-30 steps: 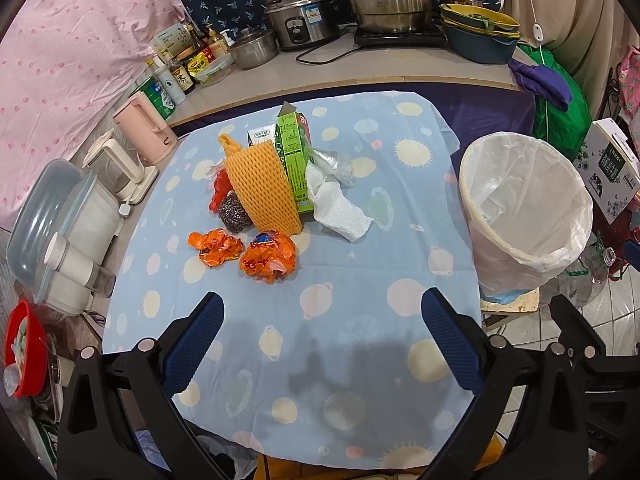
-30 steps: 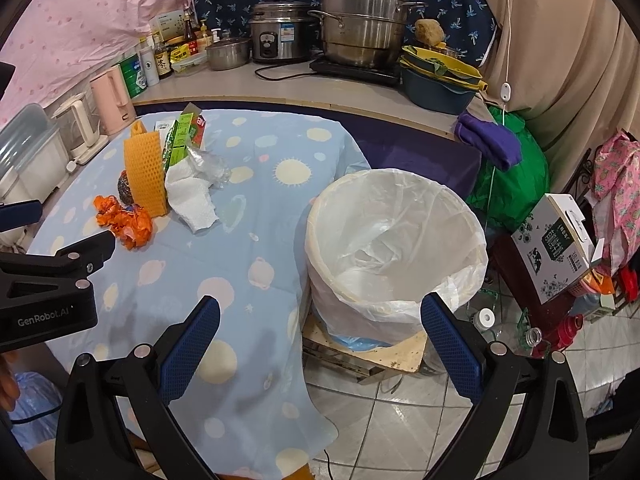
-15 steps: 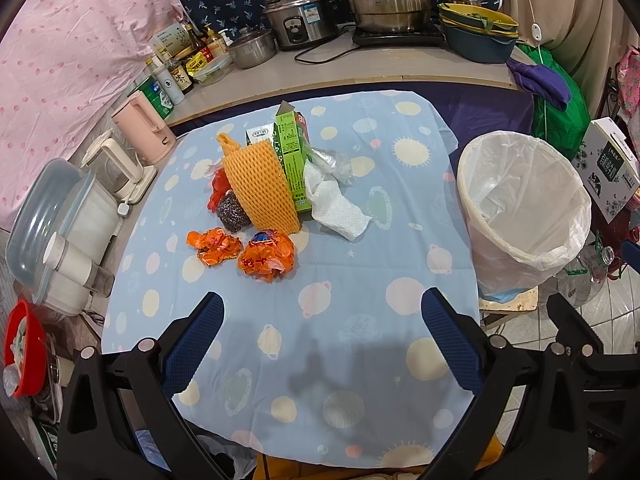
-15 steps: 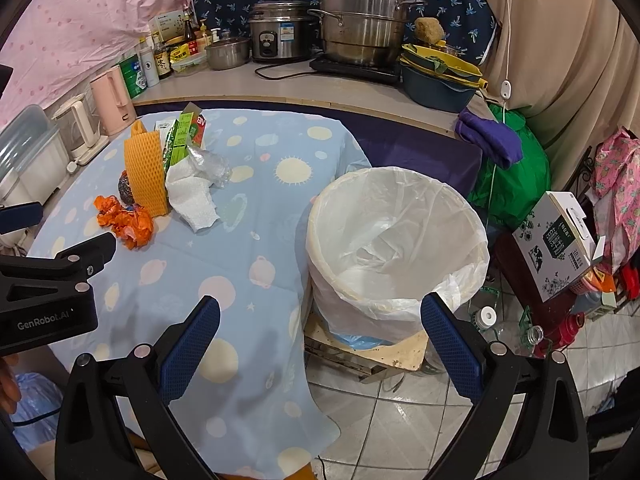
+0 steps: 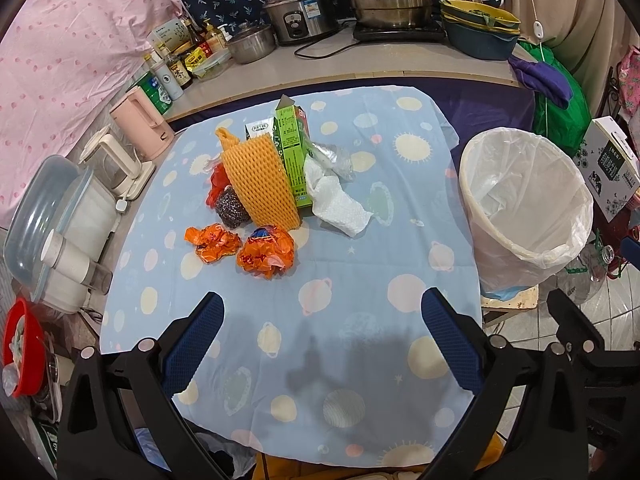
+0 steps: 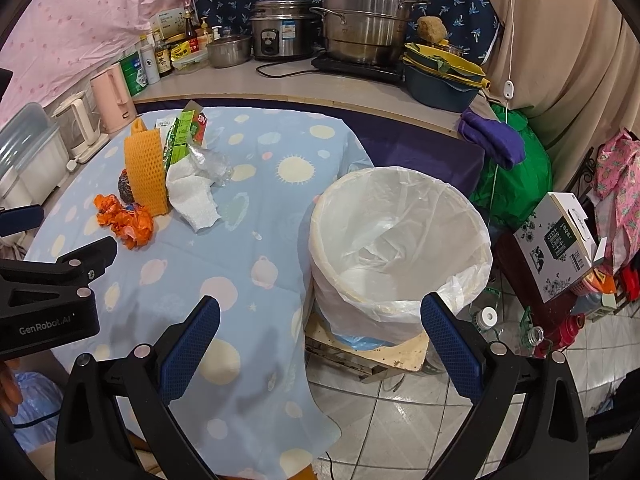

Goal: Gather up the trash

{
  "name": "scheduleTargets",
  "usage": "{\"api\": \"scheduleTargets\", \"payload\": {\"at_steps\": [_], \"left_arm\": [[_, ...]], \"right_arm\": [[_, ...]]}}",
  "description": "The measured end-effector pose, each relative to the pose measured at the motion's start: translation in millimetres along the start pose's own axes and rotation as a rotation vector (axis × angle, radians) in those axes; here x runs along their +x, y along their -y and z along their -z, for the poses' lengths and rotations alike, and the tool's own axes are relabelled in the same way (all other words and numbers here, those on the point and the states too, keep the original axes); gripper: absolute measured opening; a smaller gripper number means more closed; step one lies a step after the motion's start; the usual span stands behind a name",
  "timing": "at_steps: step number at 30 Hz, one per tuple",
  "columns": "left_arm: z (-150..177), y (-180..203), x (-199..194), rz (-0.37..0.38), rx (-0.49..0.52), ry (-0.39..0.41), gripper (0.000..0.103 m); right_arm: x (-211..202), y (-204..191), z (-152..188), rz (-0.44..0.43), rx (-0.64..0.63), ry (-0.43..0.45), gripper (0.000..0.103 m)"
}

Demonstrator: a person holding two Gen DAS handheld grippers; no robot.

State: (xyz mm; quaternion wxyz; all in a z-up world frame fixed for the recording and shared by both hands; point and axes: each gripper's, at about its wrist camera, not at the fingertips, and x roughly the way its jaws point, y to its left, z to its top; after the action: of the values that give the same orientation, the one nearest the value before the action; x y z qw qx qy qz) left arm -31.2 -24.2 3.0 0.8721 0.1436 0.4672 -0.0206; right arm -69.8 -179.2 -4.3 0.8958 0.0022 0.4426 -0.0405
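Both grippers released, left gripper (image 5: 322,344) and right gripper (image 6: 320,346) | trash pile (image 5: 264,196) ahead of left fingertips | lined bin (image 6: 400,240) just beyond right fingertips

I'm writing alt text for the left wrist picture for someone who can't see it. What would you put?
An open, empty left gripper hovers over a blue planet-print tablecloth holding a pile of trash: orange foam netting, a green carton, crumpled orange wrappers and a white paper towel. A white-lined trash bin stands beside the table, at the right.
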Motion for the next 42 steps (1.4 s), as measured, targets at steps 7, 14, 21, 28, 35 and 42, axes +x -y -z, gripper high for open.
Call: {"api": "scheduleTargets", "payload": {"at_steps": [7,14,21,28,35,42], "left_arm": [[-0.9,-11.3,14.2,0.017,-0.029,-0.030,0.095],[3.3,-43.9,48.8,0.048,-0.133,-0.067,0.095],[5.9,-94.0,91.6,0.027,-0.254,-0.084,0.095],[4.1,-122.9,136.9,0.019,-0.294,-0.111,0.094],[-1.2,-144.4,167.3,0.063,-0.335,-0.124,0.095],[-4.1,-150.1,179.1,0.129,-0.358,-0.126,0.095]], "right_arm": [[13.9,-2.5,-8.5,-0.006,0.023,0.000,0.096],[47.7,-25.5,-18.8,-0.037,0.033,-0.014,0.096],[89.0,-75.3,-41.9,-0.109,-0.038,-0.010,0.096],[131.3,-129.0,-69.2,-0.156,-0.103,0.019,0.089],[172.7,-155.4,-85.8,-0.193,-0.113,-0.012,0.084],[205.0,-171.6,-86.2,-0.179,-0.153,-0.050,0.062]]}}
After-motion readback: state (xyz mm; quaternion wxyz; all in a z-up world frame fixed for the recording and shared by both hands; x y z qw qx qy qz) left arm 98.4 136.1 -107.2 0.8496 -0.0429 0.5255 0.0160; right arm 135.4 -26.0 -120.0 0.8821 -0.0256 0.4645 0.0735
